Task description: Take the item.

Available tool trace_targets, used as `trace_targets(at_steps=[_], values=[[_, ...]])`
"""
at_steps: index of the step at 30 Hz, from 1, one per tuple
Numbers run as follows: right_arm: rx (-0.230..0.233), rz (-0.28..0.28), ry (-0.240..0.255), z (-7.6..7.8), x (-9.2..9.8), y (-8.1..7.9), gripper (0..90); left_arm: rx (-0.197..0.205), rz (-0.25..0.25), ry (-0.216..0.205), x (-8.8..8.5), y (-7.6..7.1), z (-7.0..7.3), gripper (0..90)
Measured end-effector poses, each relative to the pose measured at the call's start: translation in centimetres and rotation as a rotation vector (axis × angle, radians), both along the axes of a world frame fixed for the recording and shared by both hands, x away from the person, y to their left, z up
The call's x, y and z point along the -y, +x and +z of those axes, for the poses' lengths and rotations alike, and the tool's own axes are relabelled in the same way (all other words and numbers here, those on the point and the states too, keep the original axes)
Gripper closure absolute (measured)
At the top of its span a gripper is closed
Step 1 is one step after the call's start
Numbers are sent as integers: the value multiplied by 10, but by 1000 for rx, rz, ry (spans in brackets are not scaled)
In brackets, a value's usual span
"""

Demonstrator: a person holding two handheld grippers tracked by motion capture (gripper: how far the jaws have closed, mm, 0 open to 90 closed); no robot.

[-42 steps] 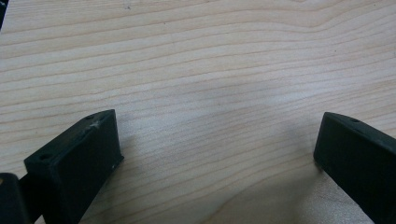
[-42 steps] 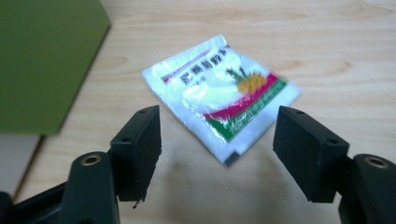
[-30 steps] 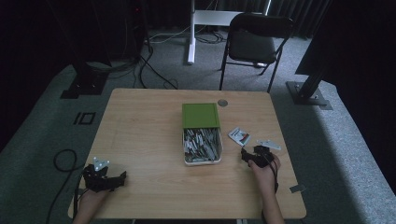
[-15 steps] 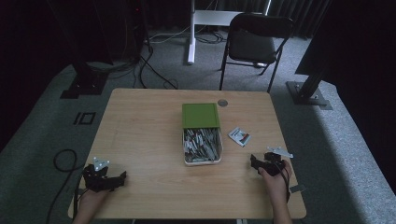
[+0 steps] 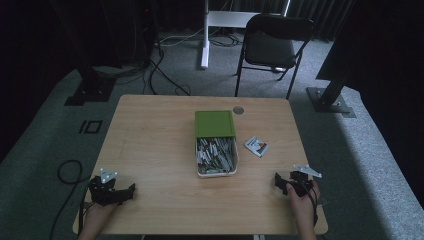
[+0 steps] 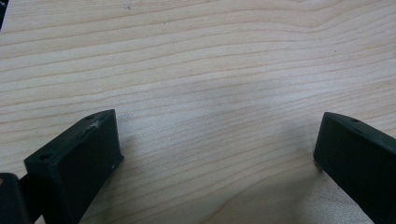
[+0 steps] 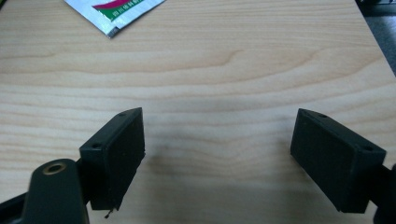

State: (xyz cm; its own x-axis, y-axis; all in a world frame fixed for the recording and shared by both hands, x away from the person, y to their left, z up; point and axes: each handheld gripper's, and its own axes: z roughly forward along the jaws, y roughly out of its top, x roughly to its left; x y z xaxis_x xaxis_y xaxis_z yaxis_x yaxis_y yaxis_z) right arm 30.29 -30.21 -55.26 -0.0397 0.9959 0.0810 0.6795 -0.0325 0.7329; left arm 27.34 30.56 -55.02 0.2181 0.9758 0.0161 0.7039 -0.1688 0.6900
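left gripper [image 5: 111, 189] spread, empty, 7 o'clock | right gripper [image 5: 292, 182] spread, empty, 4 o'clock | risk: packet [image 5: 256, 146] at box's [image 5: 215, 150] 3 o'clock may skid if pinched flat

The left gripper [image 5: 111, 189] sits low at the person's near left, jaws spread wide with nothing between them; the left hand [image 5: 97, 216] grips it from behind; the right gripper [image 5: 292, 182] sits at the near right, jaws likewise wide and empty, the right hand [image 5: 303, 200] behind it.
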Motion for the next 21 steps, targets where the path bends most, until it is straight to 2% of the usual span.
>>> trace_targets(at_steps=[4,7,21], values=[[-12,21,-6,0,2,-8,150,0,0,0,0,0,0,13],[-13,13,-51,-2,5,-13,149,0,0,0,0,0,0,13],[-8,12,-58,-3,21,-30,138,0,0,0,0,0,0,13]])
